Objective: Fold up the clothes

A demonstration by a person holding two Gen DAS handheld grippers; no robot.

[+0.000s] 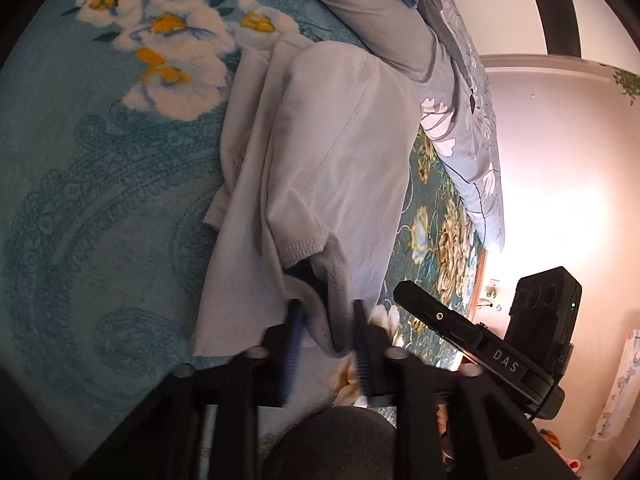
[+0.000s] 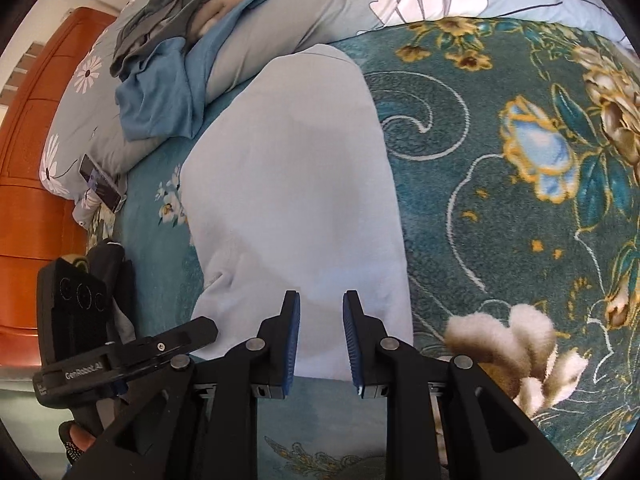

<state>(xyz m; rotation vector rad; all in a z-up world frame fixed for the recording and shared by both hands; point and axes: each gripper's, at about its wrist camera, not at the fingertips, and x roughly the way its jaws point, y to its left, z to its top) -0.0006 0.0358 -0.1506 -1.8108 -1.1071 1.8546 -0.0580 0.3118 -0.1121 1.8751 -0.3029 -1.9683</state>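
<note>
A pale grey garment (image 1: 328,152) lies partly folded on the teal flowered blanket (image 1: 100,200). My left gripper (image 1: 326,314) is shut on its near hem, and the pinched cloth bunches between the blue pads. In the right wrist view the same garment (image 2: 296,168) lies flat as a long panel on the blanket (image 2: 500,208). My right gripper (image 2: 320,312) hovers over its near end, open, with nothing between its fingers. The other gripper's black body (image 2: 72,320) shows at the left edge.
A pile of blue and dark grey clothes (image 2: 176,52) rests on a light floral pillow (image 2: 132,128) at the far side. A phone (image 2: 100,188) lies by the pillow. An orange wooden headboard (image 2: 32,160) stands at left. The bed edge (image 1: 480,280) runs at right.
</note>
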